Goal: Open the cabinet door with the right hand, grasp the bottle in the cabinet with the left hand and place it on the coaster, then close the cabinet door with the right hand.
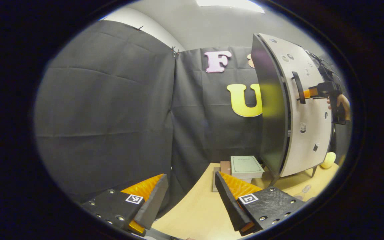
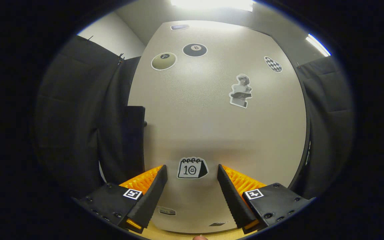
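Beige and speckled, the cabinet door is the biggest thing we see in the right gripper view, stuck with small stickers. In the left gripper view the cabinet stands at three o'clock on the wooden table, its dark side panel facing us and its dark handle on the front. The door looks closed; we cannot see inside, so we cannot tell where the bottle is. Bare table lies between the cabinet's feet and the near edge. Books sit at six o'clock beside the cabinet. Our right gripper is spread wide before the door, gripping nothing; from the left gripper view it reaches toward the handle. Our left gripper is released, fingers apart over the table.
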